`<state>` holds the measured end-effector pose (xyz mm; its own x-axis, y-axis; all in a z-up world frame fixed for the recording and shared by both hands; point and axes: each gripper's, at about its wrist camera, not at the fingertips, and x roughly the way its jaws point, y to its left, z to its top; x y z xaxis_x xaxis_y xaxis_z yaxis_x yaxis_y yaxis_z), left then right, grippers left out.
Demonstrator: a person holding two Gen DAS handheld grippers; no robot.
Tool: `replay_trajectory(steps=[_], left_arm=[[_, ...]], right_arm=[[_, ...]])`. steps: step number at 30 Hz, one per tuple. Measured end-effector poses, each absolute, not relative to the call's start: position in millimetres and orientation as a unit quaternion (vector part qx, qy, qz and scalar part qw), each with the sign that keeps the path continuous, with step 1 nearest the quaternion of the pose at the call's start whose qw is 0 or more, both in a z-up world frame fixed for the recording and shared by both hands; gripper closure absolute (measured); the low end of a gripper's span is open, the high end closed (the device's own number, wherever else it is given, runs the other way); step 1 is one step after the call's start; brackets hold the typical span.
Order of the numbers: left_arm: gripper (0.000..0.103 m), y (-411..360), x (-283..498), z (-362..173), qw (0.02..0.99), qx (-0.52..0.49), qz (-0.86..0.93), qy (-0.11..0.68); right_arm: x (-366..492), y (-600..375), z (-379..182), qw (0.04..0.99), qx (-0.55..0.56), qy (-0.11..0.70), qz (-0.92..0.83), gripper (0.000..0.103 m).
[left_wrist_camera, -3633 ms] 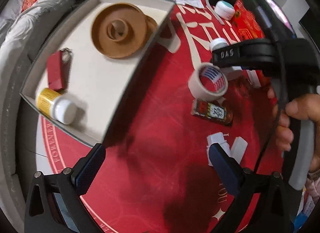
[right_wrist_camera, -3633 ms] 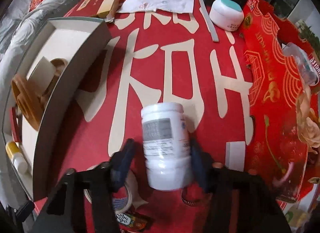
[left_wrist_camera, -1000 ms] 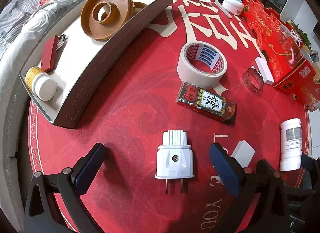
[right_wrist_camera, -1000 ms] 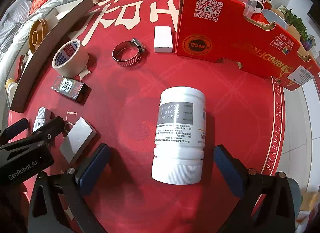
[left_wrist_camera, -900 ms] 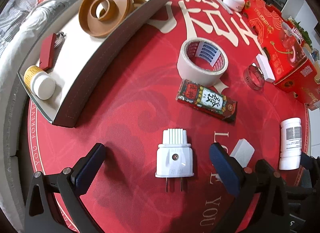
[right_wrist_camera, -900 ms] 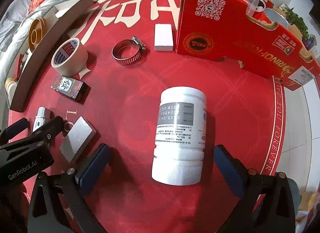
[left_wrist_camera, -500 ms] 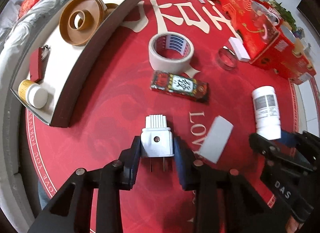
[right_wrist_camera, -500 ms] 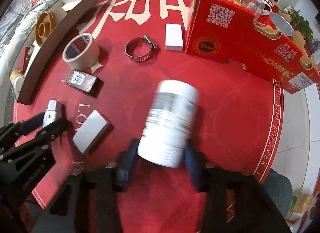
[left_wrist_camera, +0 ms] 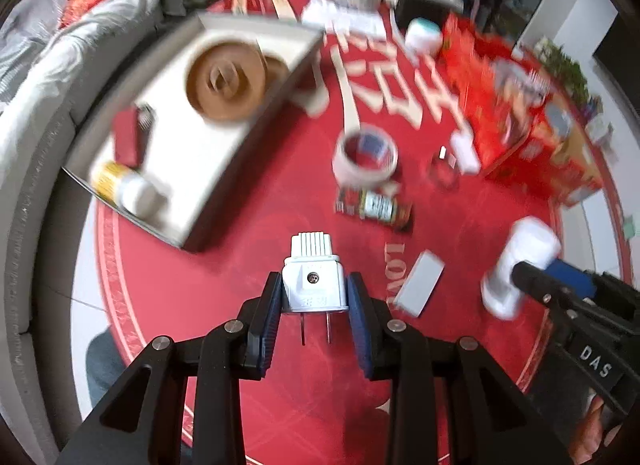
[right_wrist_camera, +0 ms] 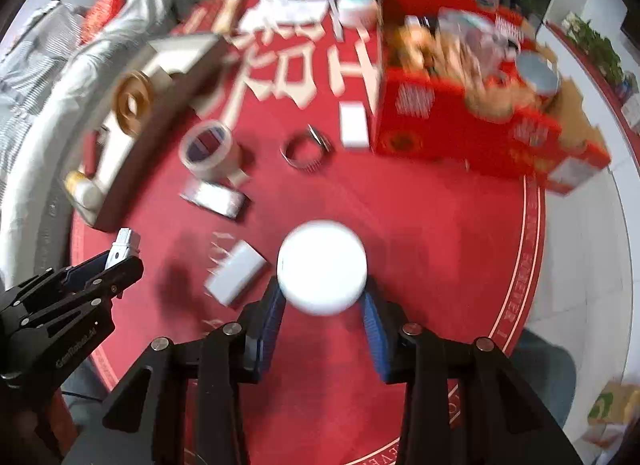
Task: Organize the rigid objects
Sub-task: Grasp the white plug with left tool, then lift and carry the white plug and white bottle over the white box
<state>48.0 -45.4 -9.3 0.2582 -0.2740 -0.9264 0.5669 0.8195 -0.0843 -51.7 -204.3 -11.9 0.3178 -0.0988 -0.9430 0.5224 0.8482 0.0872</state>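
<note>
My left gripper (left_wrist_camera: 314, 301) is shut on a white plug adapter (left_wrist_camera: 313, 279) and holds it above the red round table; it also shows in the right wrist view (right_wrist_camera: 122, 249). My right gripper (right_wrist_camera: 324, 305) is shut on a white bottle (right_wrist_camera: 322, 267), tipped so its round end faces the camera; the bottle also shows in the left wrist view (left_wrist_camera: 520, 265). A curved grey tray (left_wrist_camera: 224, 169) at the left holds a brown spool (left_wrist_camera: 226, 81), a red case (left_wrist_camera: 126, 137) and a yellow bottle (left_wrist_camera: 124, 187).
On the table lie a tape roll (left_wrist_camera: 365, 157), a dark red packet (left_wrist_camera: 374, 207), a white flat block (left_wrist_camera: 420, 283), a metal hose clamp (right_wrist_camera: 306, 151) and a small white box (right_wrist_camera: 354, 125). A red gift box (right_wrist_camera: 480, 117) stands at the right. A sofa lies left.
Both grippers closed on their objects and lifted them: the left on the plug adapter, the right on the white bottle, which tipped end-on. Both views are now higher and blurred by motion.
</note>
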Motion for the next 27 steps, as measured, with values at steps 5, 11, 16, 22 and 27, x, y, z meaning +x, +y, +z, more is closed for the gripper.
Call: replay_trajectory(steps=[5,11,16,22,27], left_arm=[[0.068,-37,66,35,0.810,0.108,-0.270,0.510],[0.068,-15,78,52,0.826,0.097,-0.259,0.492],[0.068,-3,83,52,0.823,0.093,-0.250,0.501],[0.068,1,82,55,0.824,0.100,-0.246,0.501],[0.068,4,85,60,0.826,0.106,-0.242,0.499]], right_arm=[[-39,-187,27,0.817,0.195,0.516,-0.169,0.093],[-33,-197,6,0.796,0.223,0.536,-0.171,0.006],[-33,-196,-22,0.786,0.188,0.559,-0.186,0.004],[-13,-206,-38,0.788,0.211,0.545,-0.196,0.004],[17,-189,-60,0.775,0.165,0.584,-0.175,0.062]])
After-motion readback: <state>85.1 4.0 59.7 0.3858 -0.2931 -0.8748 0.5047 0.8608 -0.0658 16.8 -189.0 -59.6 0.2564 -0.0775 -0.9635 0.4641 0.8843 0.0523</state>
